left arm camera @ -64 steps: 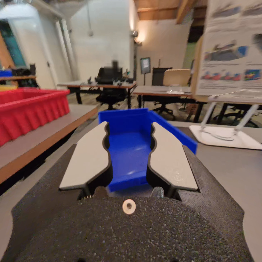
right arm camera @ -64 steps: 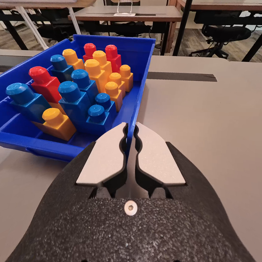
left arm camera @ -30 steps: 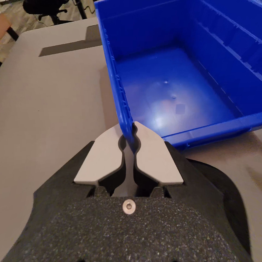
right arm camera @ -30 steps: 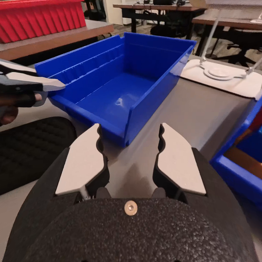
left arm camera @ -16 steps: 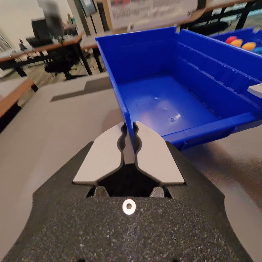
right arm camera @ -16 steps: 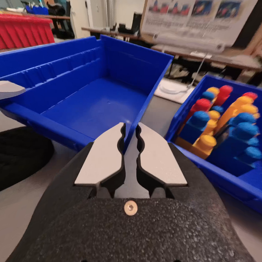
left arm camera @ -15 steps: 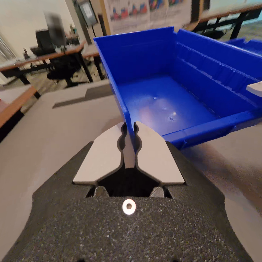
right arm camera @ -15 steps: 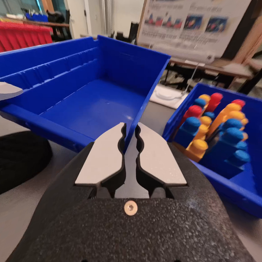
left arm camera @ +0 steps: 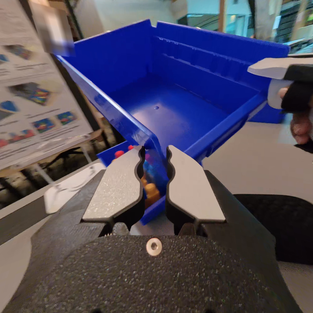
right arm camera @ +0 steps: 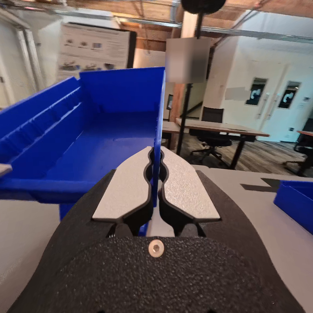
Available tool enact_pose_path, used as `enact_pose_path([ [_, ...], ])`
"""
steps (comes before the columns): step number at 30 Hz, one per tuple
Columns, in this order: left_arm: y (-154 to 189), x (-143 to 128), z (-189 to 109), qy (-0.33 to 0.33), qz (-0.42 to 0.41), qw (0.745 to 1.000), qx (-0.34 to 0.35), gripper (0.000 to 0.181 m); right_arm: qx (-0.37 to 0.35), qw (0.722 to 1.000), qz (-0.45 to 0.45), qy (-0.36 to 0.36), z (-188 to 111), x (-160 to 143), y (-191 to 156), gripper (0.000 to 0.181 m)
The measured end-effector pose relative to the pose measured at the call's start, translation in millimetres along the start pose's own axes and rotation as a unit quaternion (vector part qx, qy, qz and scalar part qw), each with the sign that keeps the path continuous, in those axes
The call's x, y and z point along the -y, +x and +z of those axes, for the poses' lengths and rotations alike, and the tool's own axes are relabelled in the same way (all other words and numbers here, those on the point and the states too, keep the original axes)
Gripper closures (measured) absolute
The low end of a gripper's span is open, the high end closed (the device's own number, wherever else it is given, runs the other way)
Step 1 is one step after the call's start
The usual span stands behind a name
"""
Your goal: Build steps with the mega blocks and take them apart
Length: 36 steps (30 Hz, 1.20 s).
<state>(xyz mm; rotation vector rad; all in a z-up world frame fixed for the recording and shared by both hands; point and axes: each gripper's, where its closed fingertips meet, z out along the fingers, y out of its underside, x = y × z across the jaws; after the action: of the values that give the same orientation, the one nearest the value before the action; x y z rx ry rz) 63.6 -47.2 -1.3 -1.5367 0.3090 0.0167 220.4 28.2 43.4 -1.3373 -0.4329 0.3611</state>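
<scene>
A: Several mega blocks (left arm camera: pixel 151 193), red, blue and orange, glimpsed low in the middle of the left wrist view; packed upright in a block bin (left arm camera: pixel 153 212) of blue plastic, mostly hidden behind the fingers.

B: And nearer than that?

A: Straddling the near corner wall of an empty bin (left arm camera: pixel 169 105), the left gripper (left arm camera: pixel 155 152); narrow gap between the fingers, wall inside it; hard to tell whether clamped or merely around it. Bin also blue, filling the centre and top of the frame, tilted.

B: Other side?

A: Right gripper (right arm camera: pixel 156 153) pinched tight on the side wall of the same empty bin (right arm camera: pixel 84 144), fingers nearly together with only the thin blue wall between them; wall upright through the centre of the right wrist view, bin floor spread across the left half. Seen too at the right edge of the left wrist view, with a hand (left arm camera: pixel 300 130) below it.

B: Around all that?

A: Grey table (right arm camera: pixel 245 245) below; black mat (left arm camera: pixel 279 228) at lower right of the left wrist view; white stand base (left arm camera: pixel 67 188) at lower left, blurred poster (left arm camera: pixel 25 101) above it. In the right wrist view, corner of another blue bin (right arm camera: pixel 296 203) at right edge; desks and an office chair (right arm camera: pixel 213 142) farther back at right.
</scene>
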Motion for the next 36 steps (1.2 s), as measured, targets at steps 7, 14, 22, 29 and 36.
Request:
enact_pose_path([
  [7,47,-13,22,0.011,-0.029,0.997,-0.064,0.154,-0.071,0.997,0.039,-0.01,-13,-19,92,0.18],
  [14,-19,-60,-8,-0.03,-0.065,0.997,0.014,0.153,-0.094,0.988,0.107,-0.062,1,-85,172,0.18],
  [22,-69,-106,-28,-0.069,-0.09,0.99,0.082,0.15,-0.102,0.97,0.148,-0.166,33,-190,230,0.179],
  [29,-74,-120,-27,-0.084,-0.092,0.988,0.088,0.149,-0.09,0.962,0.122,-0.228,65,-234,236,0.179],
  [36,-89,-133,-36,-0.096,-0.099,0.985,0.109,0.148,-0.101,0.976,0.037,-0.19,47,-192,208,0.128],
])
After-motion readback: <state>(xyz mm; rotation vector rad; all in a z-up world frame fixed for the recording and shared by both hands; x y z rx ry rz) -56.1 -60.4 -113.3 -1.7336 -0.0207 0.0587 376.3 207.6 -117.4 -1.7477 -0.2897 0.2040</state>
